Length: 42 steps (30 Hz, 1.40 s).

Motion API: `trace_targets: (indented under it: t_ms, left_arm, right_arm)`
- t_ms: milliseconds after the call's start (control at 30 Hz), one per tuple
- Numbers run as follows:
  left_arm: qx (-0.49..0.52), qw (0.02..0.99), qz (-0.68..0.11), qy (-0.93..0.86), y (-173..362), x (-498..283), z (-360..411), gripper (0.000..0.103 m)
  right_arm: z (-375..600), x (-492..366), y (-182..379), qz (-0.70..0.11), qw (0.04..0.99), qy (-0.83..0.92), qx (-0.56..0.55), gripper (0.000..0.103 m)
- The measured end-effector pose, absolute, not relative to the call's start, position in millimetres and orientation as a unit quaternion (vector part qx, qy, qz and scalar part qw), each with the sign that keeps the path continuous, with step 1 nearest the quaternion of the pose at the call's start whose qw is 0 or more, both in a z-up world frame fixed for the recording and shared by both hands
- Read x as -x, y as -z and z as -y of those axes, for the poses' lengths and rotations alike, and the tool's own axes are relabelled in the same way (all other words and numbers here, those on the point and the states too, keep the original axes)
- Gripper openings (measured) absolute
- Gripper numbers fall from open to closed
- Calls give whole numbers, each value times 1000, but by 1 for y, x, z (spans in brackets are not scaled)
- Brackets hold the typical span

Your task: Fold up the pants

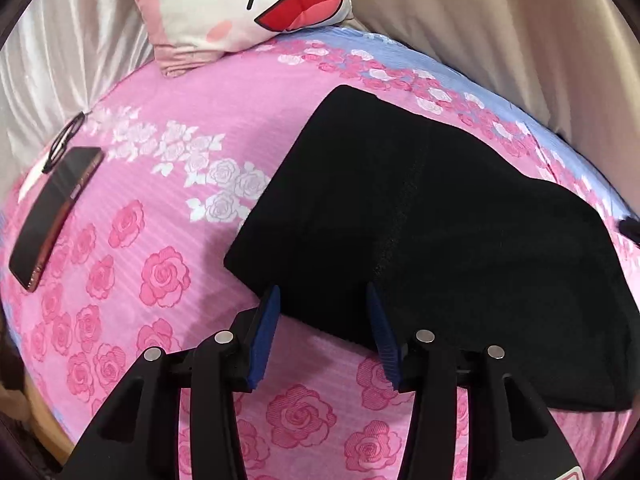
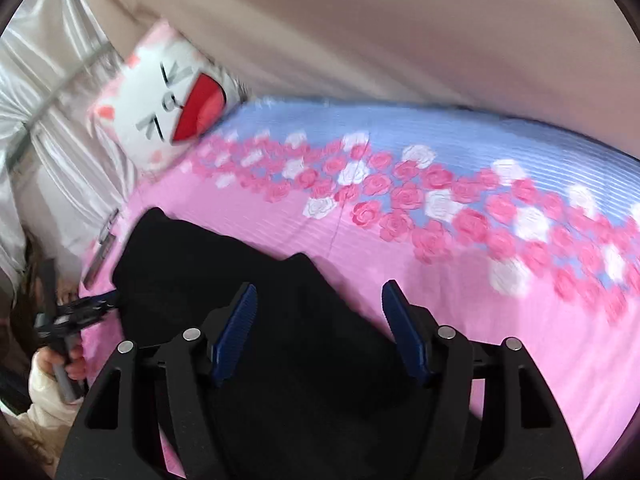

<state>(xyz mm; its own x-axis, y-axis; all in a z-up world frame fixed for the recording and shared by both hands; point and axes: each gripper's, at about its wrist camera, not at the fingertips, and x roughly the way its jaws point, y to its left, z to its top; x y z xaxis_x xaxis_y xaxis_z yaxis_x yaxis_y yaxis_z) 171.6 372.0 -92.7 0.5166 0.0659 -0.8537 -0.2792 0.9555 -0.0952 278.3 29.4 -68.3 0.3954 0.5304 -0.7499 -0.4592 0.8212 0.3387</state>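
Black pants (image 1: 420, 224) lie folded flat on the pink rose-print bed sheet (image 1: 152, 248). My left gripper (image 1: 324, 300) is open, its blue pads either side of the pants' near edge, holding nothing. In the right wrist view the pants (image 2: 248, 280) lie under and ahead of my right gripper (image 2: 318, 300), which is open and empty above the cloth. The left gripper (image 2: 86, 306) shows there at the pants' left edge, held by a hand.
A cartoon-face pillow (image 1: 240, 4) leans at the head of the bed. A dark phone (image 1: 52, 216) and black glasses (image 1: 66, 140) lie on the sheet at left. Beige curtain (image 1: 500, 28) hangs behind. The bed's wooden edge (image 1: 44, 428) is lower left.
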Motion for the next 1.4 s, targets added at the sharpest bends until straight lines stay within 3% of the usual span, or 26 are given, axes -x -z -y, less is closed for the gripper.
trace_targets:
  t_ms: [33, 67, 167, 333, 400, 533, 600, 667, 733, 833, 933, 1000, 1067, 1133, 1300, 1367, 1400]
  left_arm:
    - [111, 863, -482, -98, 93, -167, -376, 46]
    - [112, 863, -483, -98, 94, -163, -379, 46]
    - [112, 860, -487, -102, 92, -162, -379, 47]
    - [111, 855, -494, -113, 85, -157, -379, 46]
    - [98, 866, -476, -114, 65, -153, -371, 40]
    - [65, 908, -406, -79, 14, -178, -335, 42]
    - [67, 905, -415, -63, 21, -210, -324, 53]
    - [51, 887, -448, -102, 53, -255, -325, 53]
    - [60, 865, -476, -147, 92, -283, -349, 60]
    - [71, 874, -458, -143, 87, -277, -353, 61]
    - [52, 877, -449, -160, 90, -276, -346, 61]
    - [55, 878, -445, -167, 90, -274, -345, 61]
    - [67, 881, -438, -168, 77, -263, -343, 54]
    - [65, 900, -402, -157, 54, -242, -331, 54]
    - [36, 925, -374, -46, 20, -196, -254, 65]
    - [2, 927, -376, -5, 24, -182, -205, 71]
    - [-21, 925, -379, 8, 30, -177, -181, 73]
  right_arm:
    - [-45, -283, 77, -477, 824, -305, -12, 22]
    - [-61, -283, 83, -480, 824, -301, 29, 15]
    - [-87, -283, 79, -415, 863, -264, 119, 14]
    - [-48, -277, 57, -399, 887, -232, -6, 17]
    - [-49, -251, 52, -400, 878, -264, -1, 17]
    - [-58, -219, 55, -415, 860, -295, 11, 17]
    - [-66, -214, 59, -418, 858, -299, 20, 17]
    - [-65, -216, 75, -448, 847, -284, 28, 17]
    - [-53, -208, 80, -458, 844, -279, 10, 14]
    - [-27, -180, 65, -443, 858, -260, -17, 18]
    - [-10, -176, 81, -459, 853, -248, -11, 14]
    - [19, -163, 78, -461, 849, -248, -71, 15]
    - [47, -137, 64, -437, 872, -212, -62, 20]
    - [88, -108, 58, -415, 894, -160, -52, 22]
    - [231, -50, 80, -415, 897, 13, -152, 26]
    - [267, -39, 90, -417, 895, 22, -159, 18]
    - [293, -30, 92, -408, 898, 27, -163, 6]
